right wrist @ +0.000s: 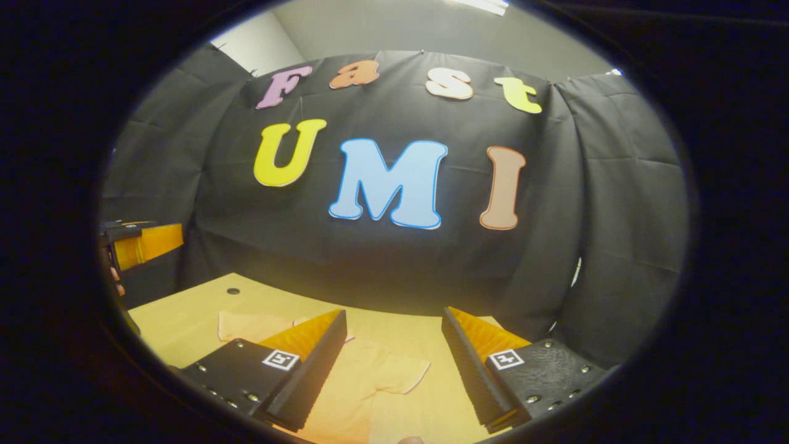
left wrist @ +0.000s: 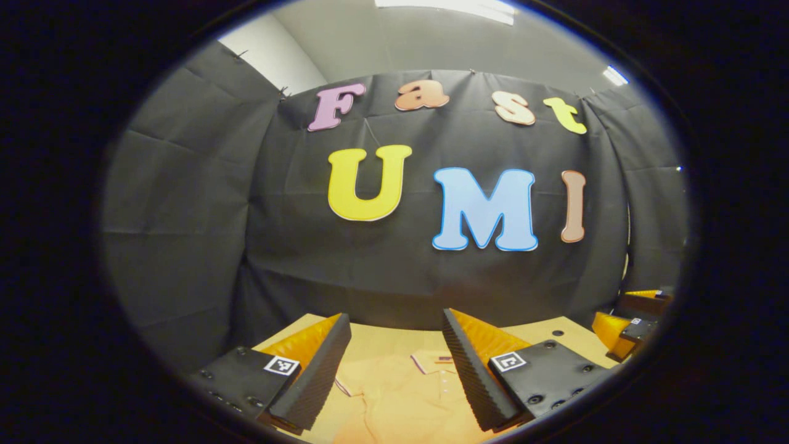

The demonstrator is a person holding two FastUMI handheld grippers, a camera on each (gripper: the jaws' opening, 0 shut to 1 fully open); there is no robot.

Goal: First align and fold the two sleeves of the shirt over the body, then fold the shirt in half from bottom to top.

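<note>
Left gripper (left wrist: 394,364) jaws wide apart, holding nothing; shirt (left wrist: 400,394) flat on table (left wrist: 548,330) between and below them, collar ahead. Right gripper (right wrist: 394,361) jaws likewise wide, empty; sleeve (right wrist: 400,373) between them.

Your left claw (left wrist: 396,364) shows two wedge-shaped fingers with ribbed inner faces at the bottom of the left gripper view. Each sits on a dark plate studded with screws and carries a small square black-and-white marker. Your right claw (right wrist: 393,364) looks alike.
</note>
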